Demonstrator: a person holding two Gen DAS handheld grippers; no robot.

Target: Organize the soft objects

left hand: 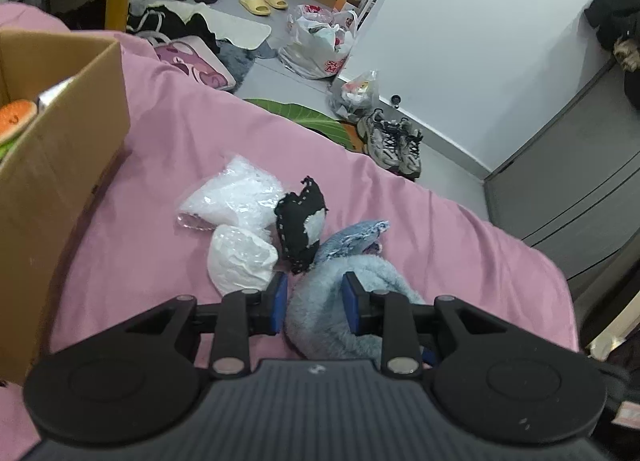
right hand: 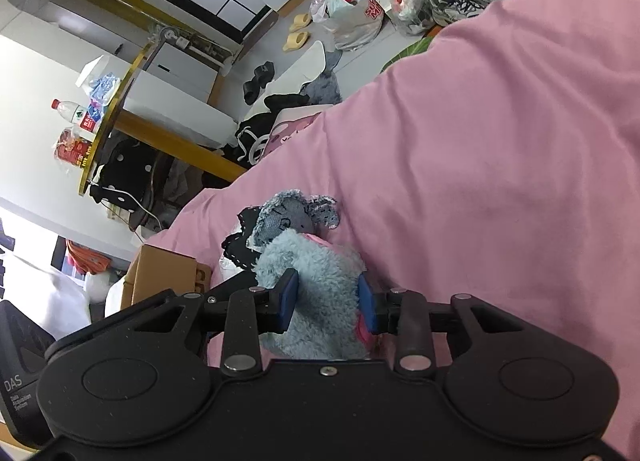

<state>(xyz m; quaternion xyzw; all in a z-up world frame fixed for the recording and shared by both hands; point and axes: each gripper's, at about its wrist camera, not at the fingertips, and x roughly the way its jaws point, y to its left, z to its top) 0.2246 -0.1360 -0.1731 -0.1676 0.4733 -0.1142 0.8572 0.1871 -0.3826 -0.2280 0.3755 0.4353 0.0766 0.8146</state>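
Blue plush (left hand: 336, 313) | on the pink sheet (left hand: 160, 165), between both my grippers | left gripper (left hand: 316, 303) pinching one fluffy end, right gripper (right hand: 328, 303) pinching the other, I reckon for a two-handed lift | box (left hand: 60, 165) left of my left gripper, likely destination

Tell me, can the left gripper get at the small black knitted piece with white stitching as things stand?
Probably not at once. The left gripper is shut on the fluffy light-blue plush item, so its jaws are occupied. The black knitted piece lies just ahead on the pink bedsheet, uncovered.
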